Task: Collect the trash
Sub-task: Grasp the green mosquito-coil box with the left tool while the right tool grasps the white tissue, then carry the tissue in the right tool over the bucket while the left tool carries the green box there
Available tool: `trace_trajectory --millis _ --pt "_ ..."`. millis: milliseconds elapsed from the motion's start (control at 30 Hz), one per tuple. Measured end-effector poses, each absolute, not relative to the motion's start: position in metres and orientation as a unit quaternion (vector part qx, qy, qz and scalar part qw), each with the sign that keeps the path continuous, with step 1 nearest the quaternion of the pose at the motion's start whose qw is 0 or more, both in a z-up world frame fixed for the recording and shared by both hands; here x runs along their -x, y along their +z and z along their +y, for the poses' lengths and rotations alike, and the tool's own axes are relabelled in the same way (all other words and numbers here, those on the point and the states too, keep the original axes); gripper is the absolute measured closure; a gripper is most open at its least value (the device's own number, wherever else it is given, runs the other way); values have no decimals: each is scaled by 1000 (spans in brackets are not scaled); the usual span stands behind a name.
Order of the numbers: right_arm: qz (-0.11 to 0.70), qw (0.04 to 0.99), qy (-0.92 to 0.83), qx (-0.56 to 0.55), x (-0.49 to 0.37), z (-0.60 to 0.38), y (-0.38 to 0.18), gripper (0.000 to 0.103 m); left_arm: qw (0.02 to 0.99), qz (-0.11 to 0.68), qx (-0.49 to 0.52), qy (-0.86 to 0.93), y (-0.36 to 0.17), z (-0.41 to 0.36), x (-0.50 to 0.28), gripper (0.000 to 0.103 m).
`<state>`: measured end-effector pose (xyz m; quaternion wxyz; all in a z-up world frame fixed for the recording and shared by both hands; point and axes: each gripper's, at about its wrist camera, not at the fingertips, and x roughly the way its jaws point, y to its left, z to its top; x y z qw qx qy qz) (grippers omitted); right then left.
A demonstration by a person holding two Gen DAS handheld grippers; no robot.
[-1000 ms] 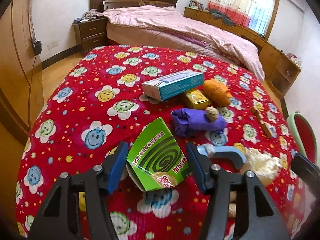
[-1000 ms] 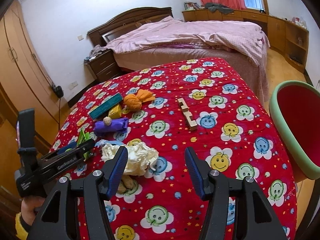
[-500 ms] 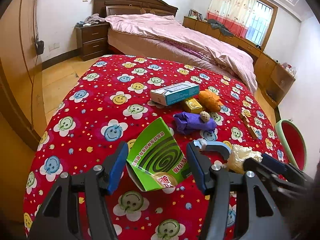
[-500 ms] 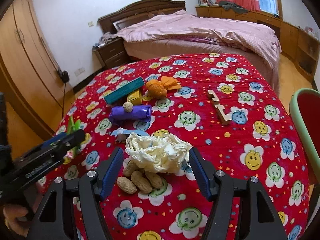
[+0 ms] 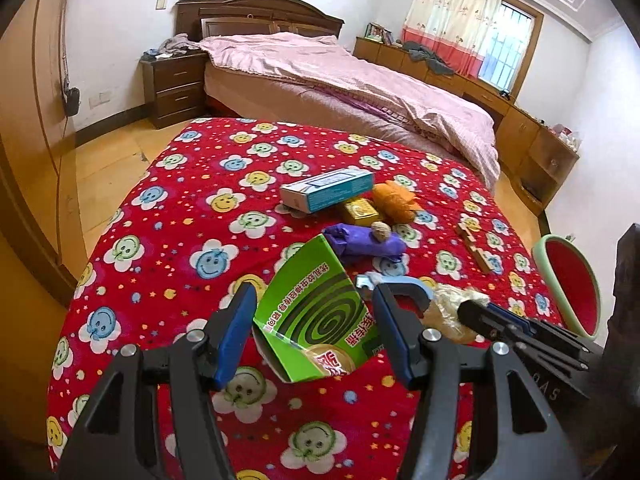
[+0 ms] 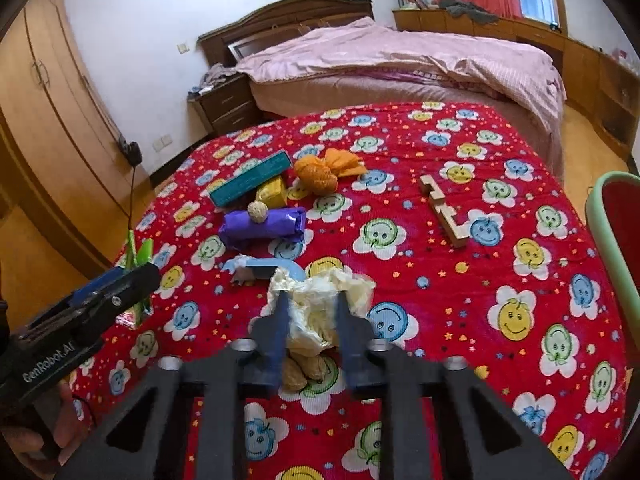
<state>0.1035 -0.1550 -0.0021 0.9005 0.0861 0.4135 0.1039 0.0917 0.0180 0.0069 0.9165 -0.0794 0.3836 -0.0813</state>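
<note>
Left view: my left gripper (image 5: 316, 330) pinches the green box (image 5: 316, 320), lifted off the red cloth (image 5: 168, 216); box's near end hidden behind fingers. Right gripper (image 5: 472, 312) cut off at edge.

Right view: my right gripper (image 6: 310, 320), blurred, jaws closing on the crumpled bag (image 6: 316, 304); peanuts (image 6: 302, 368) half hidden beneath. Bin (image 6: 618, 248) cut off at right.

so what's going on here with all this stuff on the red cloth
A person is clearing trash off the red smiley-face cloth with tongs in each hand. The left tongs hold a green box lifted off the cloth. The right tongs are closing on a crumpled cream plastic bag. A red bin waits at the side.
</note>
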Motion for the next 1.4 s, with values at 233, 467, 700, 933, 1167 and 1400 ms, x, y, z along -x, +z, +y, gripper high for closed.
trace_trajectory --millis 233,467,700,933,1167,1400 --pt "382 915 103 -84 -85 -164 19 93 921 370 72 -93 19 8 -80 43" --pt "365 921 103 -91 -73 -172 30 95 924 365 69 -93 25 6 -72 43" --pt "343 929 98 -98 -62 -184 47 95 925 360 66 -105 33 0 -67 43" --pt "318 941 69 -92 -48 -207 68 95 923 354 56 -143 49 -24 -65 43" --pt "299 950 24 -91 -36 -242 83 95 916 351 35 -193 64 -66 -68 43" --pt "289 951 -22 -106 -26 -287 87 95 908 351 2 -229 67 -115 -72 43"
